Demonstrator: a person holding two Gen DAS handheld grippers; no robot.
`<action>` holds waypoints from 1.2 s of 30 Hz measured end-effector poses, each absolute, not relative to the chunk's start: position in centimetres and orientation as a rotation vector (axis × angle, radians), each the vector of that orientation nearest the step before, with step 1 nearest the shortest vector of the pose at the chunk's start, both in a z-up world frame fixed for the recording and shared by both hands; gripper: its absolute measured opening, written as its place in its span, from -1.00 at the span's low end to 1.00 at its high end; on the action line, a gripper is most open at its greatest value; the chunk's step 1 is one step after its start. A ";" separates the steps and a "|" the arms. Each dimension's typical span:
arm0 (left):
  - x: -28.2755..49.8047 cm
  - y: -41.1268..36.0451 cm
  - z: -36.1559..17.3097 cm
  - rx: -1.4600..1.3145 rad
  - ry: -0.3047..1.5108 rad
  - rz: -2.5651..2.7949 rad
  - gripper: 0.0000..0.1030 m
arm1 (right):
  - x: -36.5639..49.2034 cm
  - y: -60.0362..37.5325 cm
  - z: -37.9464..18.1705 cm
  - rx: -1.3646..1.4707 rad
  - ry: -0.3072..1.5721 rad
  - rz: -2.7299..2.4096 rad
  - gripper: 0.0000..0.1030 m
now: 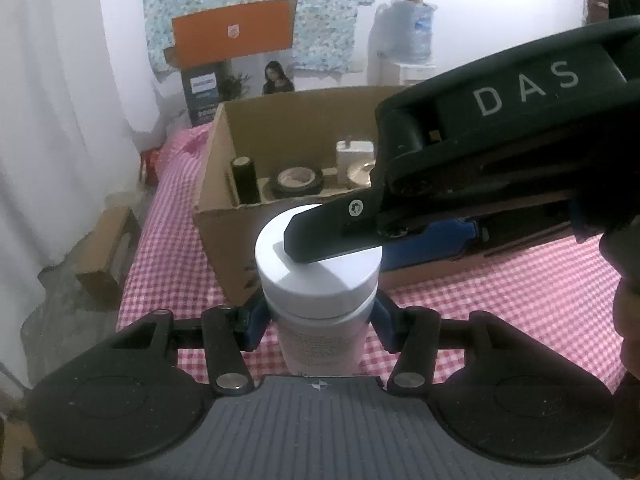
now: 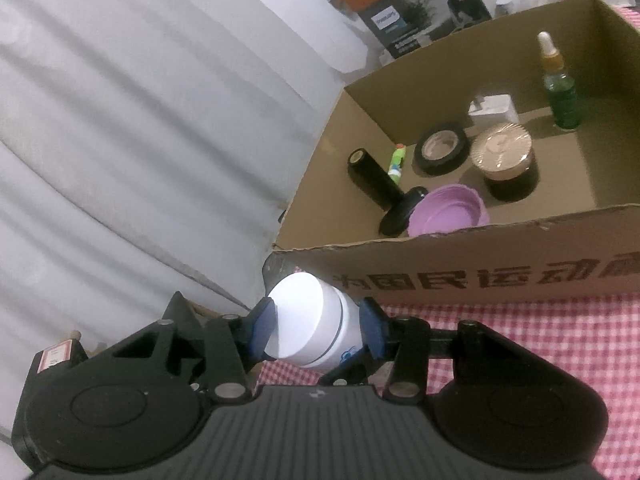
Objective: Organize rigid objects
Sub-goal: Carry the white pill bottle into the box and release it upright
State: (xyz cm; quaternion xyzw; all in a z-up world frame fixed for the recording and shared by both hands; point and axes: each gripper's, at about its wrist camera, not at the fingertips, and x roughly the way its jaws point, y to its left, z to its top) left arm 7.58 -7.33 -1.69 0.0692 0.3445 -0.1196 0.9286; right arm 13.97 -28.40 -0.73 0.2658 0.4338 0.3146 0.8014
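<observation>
- Right across the room, a table under a red-and-white checked cloth [image 1: 500, 300] carries everything, with a pale curtain [image 2: 140, 120] hanging just beside it.
- On the cloth stands an open cardboard box [image 2: 500, 248], printed lettering along its near wall, holding the things already put away.
- Inside the box sit a purple bowl [image 2: 450, 210] against the near wall, a dark jar with a tan lid [image 2: 504, 150] beyond it, and a black roll of tape [image 2: 442, 148] lying flat beside the jar.
- A black tube [image 2: 374, 178] lies tilted by the left wall with a small green-and-white stick [image 2: 397, 164] beside it; a green dropper bottle [image 2: 562, 92] stands upright near the far right corner, and a small white box [image 2: 494, 110] sits behind the jar.
- The left gripper [image 1: 318, 320] is clamped on the body of a white jar [image 1: 320, 316] just under its lid, holding it upright above the cloth, just in front of the box's near corner.
- The right gripper [image 2: 316, 330] reaches in from the side and grips the jar's white lid [image 1: 318, 268], one blue pad on each side; one of its black fingers [image 1: 320, 236] lies across the lid's top in the left view.
- A hand [image 1: 626, 320] shows at the right edge, too little to say more.
</observation>
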 end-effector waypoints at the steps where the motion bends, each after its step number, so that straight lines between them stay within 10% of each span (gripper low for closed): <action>1: 7.5 -7.5 -1.6 0.145 0.702 -0.247 0.03 | 13.8 -28.6 -0.6 0.572 0.925 0.675 -0.03; 36: 8.2 -11.8 10.3 0.222 0.476 -0.387 0.03 | 12.6 -34.6 11.8 0.519 0.633 0.697 -0.04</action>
